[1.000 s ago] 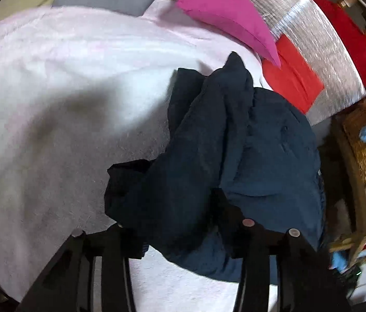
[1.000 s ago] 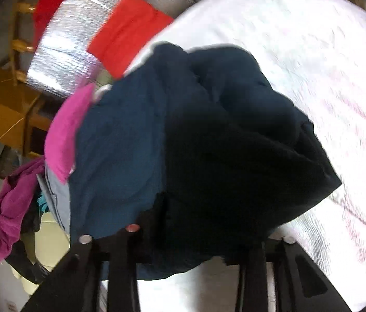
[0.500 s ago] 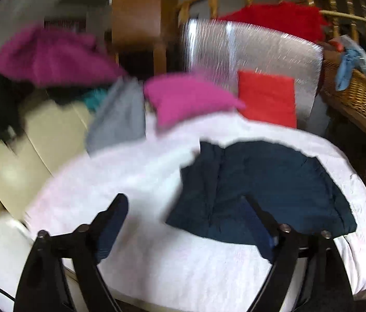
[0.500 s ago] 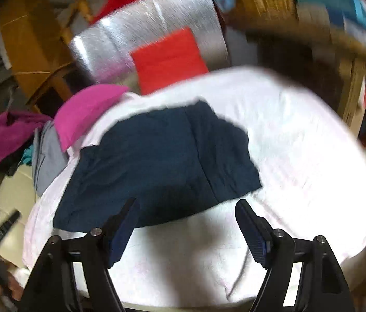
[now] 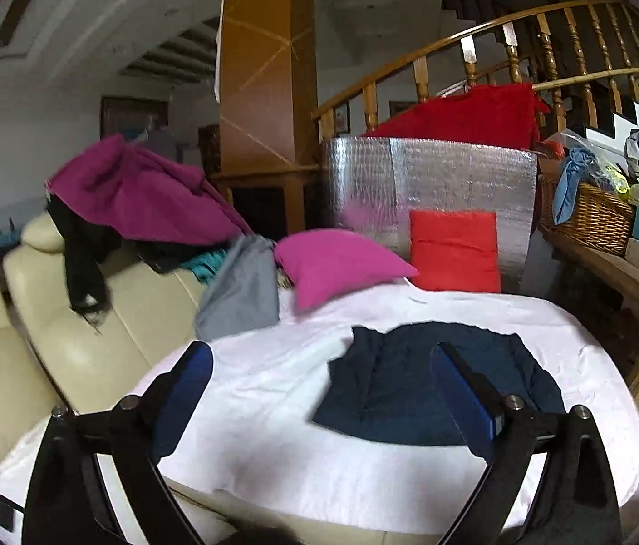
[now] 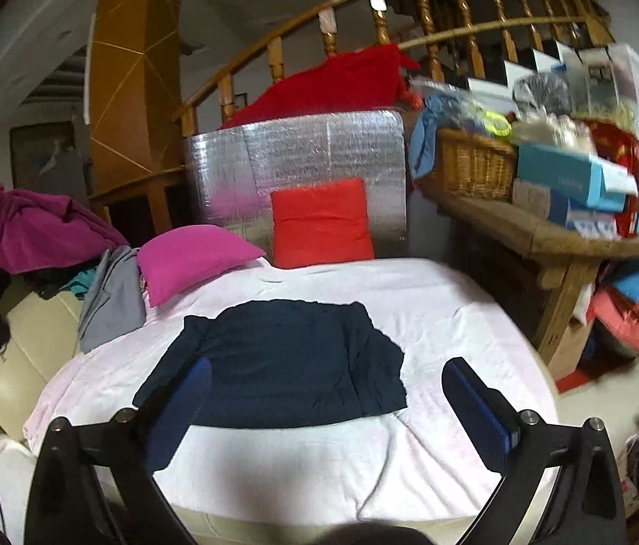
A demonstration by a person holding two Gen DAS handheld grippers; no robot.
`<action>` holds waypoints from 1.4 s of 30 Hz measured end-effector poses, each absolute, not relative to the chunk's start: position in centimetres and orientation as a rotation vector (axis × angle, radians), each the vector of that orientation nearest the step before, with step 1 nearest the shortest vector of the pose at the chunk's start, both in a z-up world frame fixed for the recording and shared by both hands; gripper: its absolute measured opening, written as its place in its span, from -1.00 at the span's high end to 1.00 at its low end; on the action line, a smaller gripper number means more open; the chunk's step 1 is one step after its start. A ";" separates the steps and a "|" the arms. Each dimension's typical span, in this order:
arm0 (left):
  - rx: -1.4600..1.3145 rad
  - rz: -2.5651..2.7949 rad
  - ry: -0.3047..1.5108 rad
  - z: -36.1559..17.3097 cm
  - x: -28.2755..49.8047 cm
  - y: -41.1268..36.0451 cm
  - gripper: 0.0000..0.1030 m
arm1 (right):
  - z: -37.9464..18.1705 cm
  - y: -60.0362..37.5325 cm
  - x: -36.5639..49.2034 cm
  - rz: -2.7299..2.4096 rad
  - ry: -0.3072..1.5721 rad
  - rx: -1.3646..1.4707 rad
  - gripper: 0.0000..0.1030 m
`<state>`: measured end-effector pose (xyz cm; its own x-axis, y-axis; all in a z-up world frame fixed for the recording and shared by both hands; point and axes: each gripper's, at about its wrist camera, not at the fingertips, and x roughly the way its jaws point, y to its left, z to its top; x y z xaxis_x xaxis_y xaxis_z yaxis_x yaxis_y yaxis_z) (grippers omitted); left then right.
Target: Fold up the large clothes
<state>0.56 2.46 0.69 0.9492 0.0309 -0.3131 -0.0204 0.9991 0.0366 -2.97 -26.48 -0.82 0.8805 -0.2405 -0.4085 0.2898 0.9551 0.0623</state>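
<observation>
Both tools are clear of the cloth and hold nothing. The left tool [image 5: 319,390] has its jaws opening, nothing between the pads; the right tool [image 6: 326,397] is opening too, likewise empty. Beyond them the navy garment [image 6: 283,363] lies flat and roughly squared on the white blanket [image 6: 433,318], below the pink cushion [image 6: 192,256] and red cushion [image 6: 319,222]. This fold looks finished. Next probably comes another garment from the pile [image 5: 138,190] on the sofa [image 5: 70,340].
</observation>
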 end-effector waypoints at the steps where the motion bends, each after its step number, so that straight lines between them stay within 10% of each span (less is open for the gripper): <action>1: 0.040 0.035 0.308 1.2 -0.1 2.4 -0.88 | -0.6 -26.2 -3.5 -0.277 0.407 0.111 -1.00; 25: 0.126 -0.049 0.318 0.2 -1.3 -0.9 -0.89 | -1.8 -23.9 -5.6 -0.312 0.469 0.078 -1.00; 42: -0.076 0.031 0.927 -18.9 31.0 5.1 -0.88 | -19.0 -48.9 11.7 -0.139 0.727 0.744 -1.00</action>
